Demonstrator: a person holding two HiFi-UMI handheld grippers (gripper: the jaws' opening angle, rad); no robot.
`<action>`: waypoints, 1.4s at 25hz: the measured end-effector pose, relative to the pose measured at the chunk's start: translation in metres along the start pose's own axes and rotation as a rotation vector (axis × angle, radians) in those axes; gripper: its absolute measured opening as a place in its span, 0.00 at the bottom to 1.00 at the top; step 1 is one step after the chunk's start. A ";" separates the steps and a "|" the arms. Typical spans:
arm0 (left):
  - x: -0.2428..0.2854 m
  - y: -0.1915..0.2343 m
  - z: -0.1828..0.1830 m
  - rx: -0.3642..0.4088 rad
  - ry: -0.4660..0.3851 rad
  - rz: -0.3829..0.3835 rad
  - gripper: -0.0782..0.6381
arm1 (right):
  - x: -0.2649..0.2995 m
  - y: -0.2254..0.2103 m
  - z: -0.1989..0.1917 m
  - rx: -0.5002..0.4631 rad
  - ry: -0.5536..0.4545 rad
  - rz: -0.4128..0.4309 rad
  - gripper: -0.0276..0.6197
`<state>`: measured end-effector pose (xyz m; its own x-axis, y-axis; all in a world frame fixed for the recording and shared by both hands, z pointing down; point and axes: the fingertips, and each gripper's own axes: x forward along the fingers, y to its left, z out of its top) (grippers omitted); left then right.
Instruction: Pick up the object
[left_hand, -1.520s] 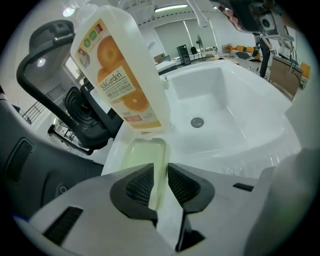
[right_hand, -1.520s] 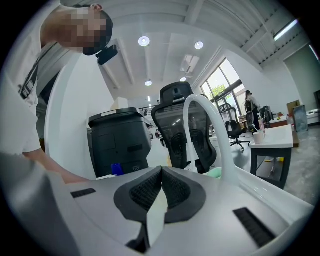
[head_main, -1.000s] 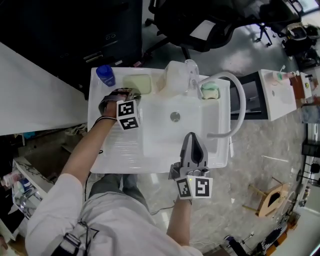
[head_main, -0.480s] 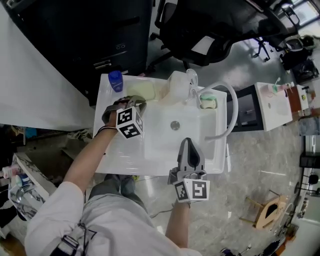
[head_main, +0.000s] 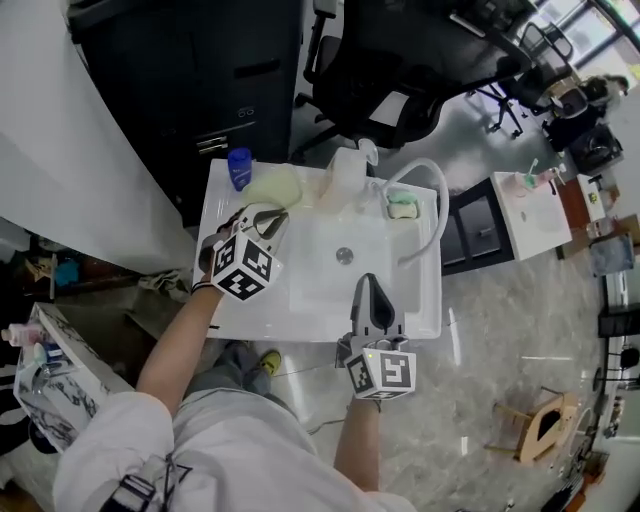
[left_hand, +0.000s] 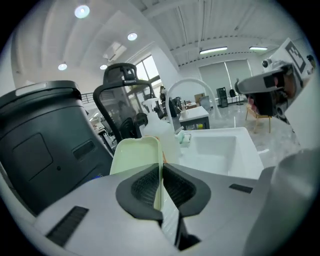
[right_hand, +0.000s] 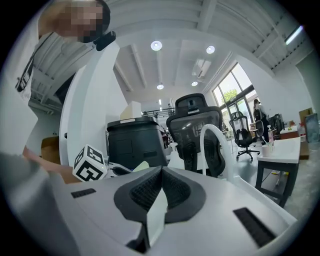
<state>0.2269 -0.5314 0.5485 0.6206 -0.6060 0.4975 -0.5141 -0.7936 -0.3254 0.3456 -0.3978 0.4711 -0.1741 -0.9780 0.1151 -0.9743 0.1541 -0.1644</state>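
The right gripper (head_main: 369, 283), jaws pressed together on nothing, pointed away from the person over the front rim of the white sink (head_main: 300, 328). Its cube (head_main: 382, 372) showed black-and-white square markers. Further in, the left forearm (head_main: 180, 340) reached up from the lower left (bare below a white sleeve). The left gripper (head_main: 270, 216) was clamped on the near edge of the pale green tray (head_main: 270, 188), at the sink's back left. Behind stood a blue-capped bottle (head_main: 239, 167) and a white jug (head_main: 346, 175).
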 end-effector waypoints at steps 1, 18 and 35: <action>-0.010 -0.001 0.006 -0.014 -0.020 0.010 0.17 | -0.005 0.002 0.002 0.001 -0.005 -0.001 0.05; -0.154 0.010 0.070 -0.071 -0.242 0.209 0.17 | -0.052 0.011 0.035 -0.007 -0.066 -0.003 0.05; -0.235 0.040 0.082 -0.126 -0.393 0.350 0.16 | -0.046 0.026 0.062 -0.032 -0.103 0.037 0.05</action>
<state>0.1096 -0.4250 0.3526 0.5620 -0.8266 0.0310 -0.7817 -0.5429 -0.3069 0.3367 -0.3578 0.4004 -0.1965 -0.9805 0.0081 -0.9717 0.1936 -0.1354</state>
